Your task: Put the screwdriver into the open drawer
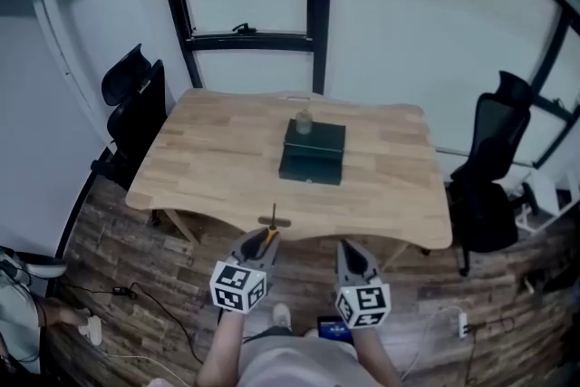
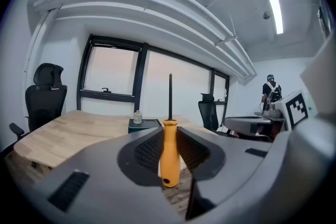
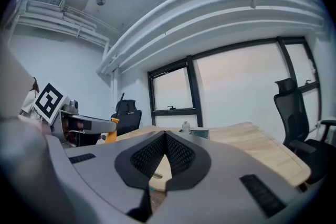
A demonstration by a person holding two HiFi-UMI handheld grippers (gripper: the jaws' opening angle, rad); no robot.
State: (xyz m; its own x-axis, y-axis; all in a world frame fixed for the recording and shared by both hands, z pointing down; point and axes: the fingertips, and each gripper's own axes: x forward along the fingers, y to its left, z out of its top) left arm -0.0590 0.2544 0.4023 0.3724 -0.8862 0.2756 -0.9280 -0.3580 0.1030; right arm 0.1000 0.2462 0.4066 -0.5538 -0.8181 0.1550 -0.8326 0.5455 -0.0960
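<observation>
My left gripper (image 1: 269, 237) hovers just before the near edge of the wooden table (image 1: 217, 160), shut on the orange handle of a screwdriver (image 1: 273, 225). In the left gripper view the screwdriver (image 2: 169, 150) stands upright between the jaws with its dark shaft pointing up. A dark green drawer box (image 1: 313, 152) sits at the table's middle with a small bottle (image 1: 304, 121) on top; I cannot tell how far its drawer is out. My right gripper (image 1: 348, 247) is beside the left one, shut with nothing in it; its pads (image 3: 178, 153) meet.
Black office chairs stand at the table's left (image 1: 136, 104) and right (image 1: 492, 177). A black-framed window (image 1: 313, 9) is behind the table. Cables and a power strip (image 1: 462, 322) lie on the wooden floor. A person (image 2: 270, 93) stands far off to the right.
</observation>
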